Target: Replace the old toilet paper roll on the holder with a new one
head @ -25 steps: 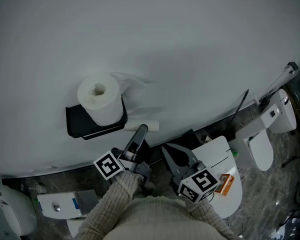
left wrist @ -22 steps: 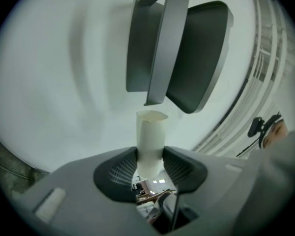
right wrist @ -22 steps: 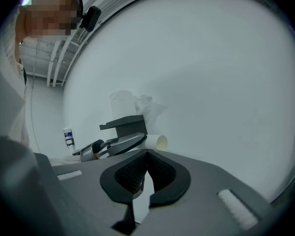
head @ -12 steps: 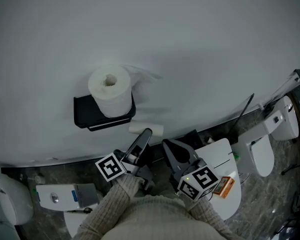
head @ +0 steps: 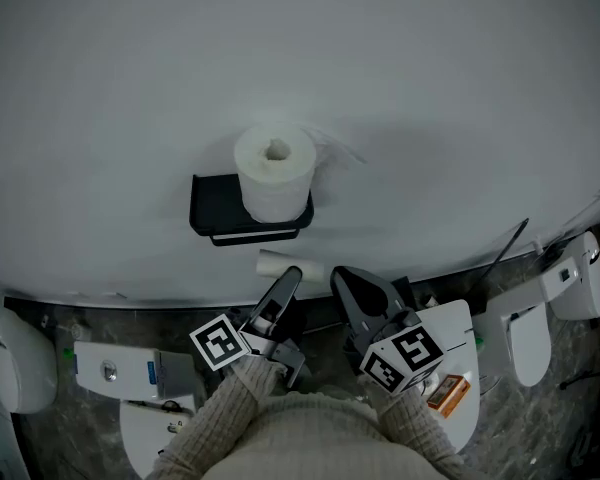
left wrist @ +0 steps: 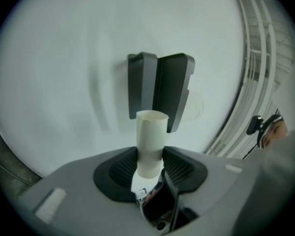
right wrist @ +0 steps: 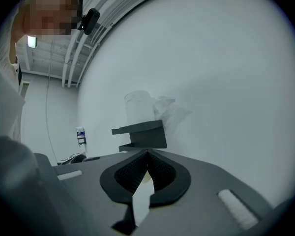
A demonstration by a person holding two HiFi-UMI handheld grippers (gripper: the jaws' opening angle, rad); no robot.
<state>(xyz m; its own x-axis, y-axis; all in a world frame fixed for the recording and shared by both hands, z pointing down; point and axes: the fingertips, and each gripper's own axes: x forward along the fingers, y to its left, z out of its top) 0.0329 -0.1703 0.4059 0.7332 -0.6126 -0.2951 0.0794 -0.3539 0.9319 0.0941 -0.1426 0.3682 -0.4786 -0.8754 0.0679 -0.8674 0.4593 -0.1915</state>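
A full white paper roll [head: 275,173] stands upright on top of the black wall holder [head: 218,208]. Just below the holder, my left gripper [head: 288,274] is shut on an empty cardboard tube [head: 280,264]. In the left gripper view the tube [left wrist: 151,136] sticks out from between the pads, and the holder [left wrist: 160,85] is straight ahead of it. My right gripper [head: 352,282] hangs beside the left one, shut with nothing in it. In the right gripper view, the roll [right wrist: 137,107] sits on the holder [right wrist: 141,134] beyond the closed jaws of the right gripper [right wrist: 147,155].
A white wall [head: 430,88] fills the upper view. Below it are a white toilet [head: 10,358] at the left, a white box with a blue label [head: 120,373], a white lid [head: 458,353] bearing an orange box [head: 447,392], and another toilet [head: 570,278] at the right.
The holder and roll have shifted right in the head view and now lie straight above the grippers. The left gripper still holds the tube, and the right gripper stays shut.
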